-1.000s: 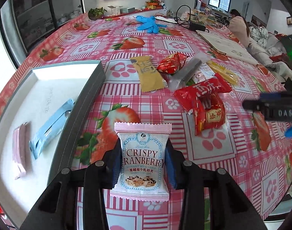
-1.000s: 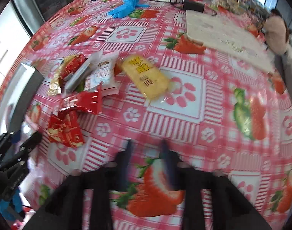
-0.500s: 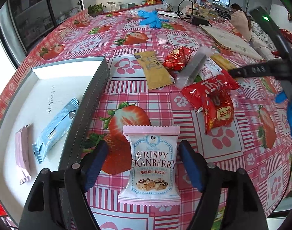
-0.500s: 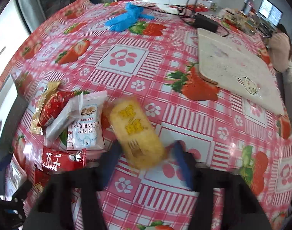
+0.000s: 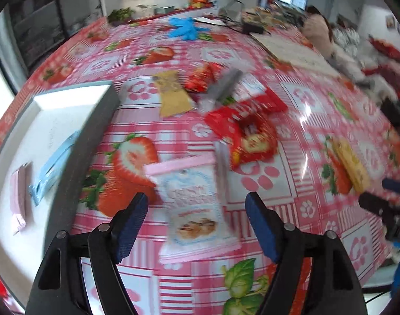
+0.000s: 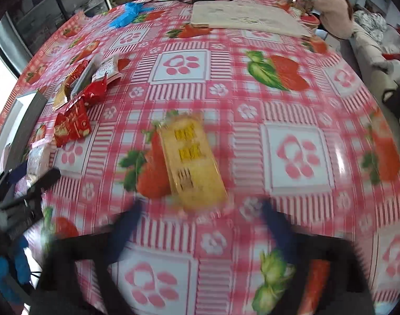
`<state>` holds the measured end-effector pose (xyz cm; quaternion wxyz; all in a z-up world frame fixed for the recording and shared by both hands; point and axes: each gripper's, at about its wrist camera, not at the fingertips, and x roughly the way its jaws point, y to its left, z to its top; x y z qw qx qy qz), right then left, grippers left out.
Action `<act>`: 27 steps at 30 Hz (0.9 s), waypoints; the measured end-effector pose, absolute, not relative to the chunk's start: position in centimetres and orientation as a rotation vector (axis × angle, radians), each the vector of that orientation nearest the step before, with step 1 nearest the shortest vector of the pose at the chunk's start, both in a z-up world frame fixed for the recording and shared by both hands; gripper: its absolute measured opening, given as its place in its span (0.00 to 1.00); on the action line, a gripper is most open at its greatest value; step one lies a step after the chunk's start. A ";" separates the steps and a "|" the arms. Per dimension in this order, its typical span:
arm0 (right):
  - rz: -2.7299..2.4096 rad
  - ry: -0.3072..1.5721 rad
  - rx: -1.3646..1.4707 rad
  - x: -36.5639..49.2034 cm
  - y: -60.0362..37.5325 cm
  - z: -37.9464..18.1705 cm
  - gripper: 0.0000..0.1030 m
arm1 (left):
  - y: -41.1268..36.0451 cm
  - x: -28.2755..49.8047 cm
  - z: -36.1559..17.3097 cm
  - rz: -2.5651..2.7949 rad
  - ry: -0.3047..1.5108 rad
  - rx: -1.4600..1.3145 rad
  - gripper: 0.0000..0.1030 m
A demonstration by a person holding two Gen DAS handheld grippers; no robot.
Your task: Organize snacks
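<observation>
Left wrist view: on the pink strawberry-print tablecloth, beside the grey-walled white tray, the pink-and-white cranberry nougat packet lies released between the left gripper's spread jaws, while the yellow snack pack is being let go as the right gripper's jaws open, so a fresh grasp and carry to the tray is judged next.

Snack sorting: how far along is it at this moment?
Early. Done: only a blue bar and a pink bar lie in the white tray. In hand: nothing. The left gripper stands open around the cranberry packet on the tablecloth; the right gripper's jaws are opening just short of the yellow packet. Left: both of those, plus the red packets and the tan one.
</observation>
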<state>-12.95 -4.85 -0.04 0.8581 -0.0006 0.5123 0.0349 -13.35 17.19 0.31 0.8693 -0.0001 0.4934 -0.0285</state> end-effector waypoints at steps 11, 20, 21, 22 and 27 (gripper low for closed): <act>0.098 1.040 -0.049 -10.0 -2.8 -1.6 1.00 | 18.4 -13.6 -0.2 -0.015 1.052 0.030 0.80; 0.115 0.905 -0.064 -11.7 -3.0 -2.8 1.00 | 16.8 -12.6 -1.8 -0.042 0.963 0.040 1.00; 0.114 0.890 -0.063 -11.8 -2.9 -2.9 1.00 | 16.8 -12.7 -1.8 -0.042 0.959 0.041 1.00; 0.114 0.872 -0.062 -12.1 -3.0 -3.0 1.00 | 16.8 -12.6 -1.8 -0.044 0.961 0.039 1.00; 0.113 0.856 -0.061 -12.1 -3.0 -2.7 1.00 | 16.8 -12.6 -1.9 -0.039 0.948 0.036 1.00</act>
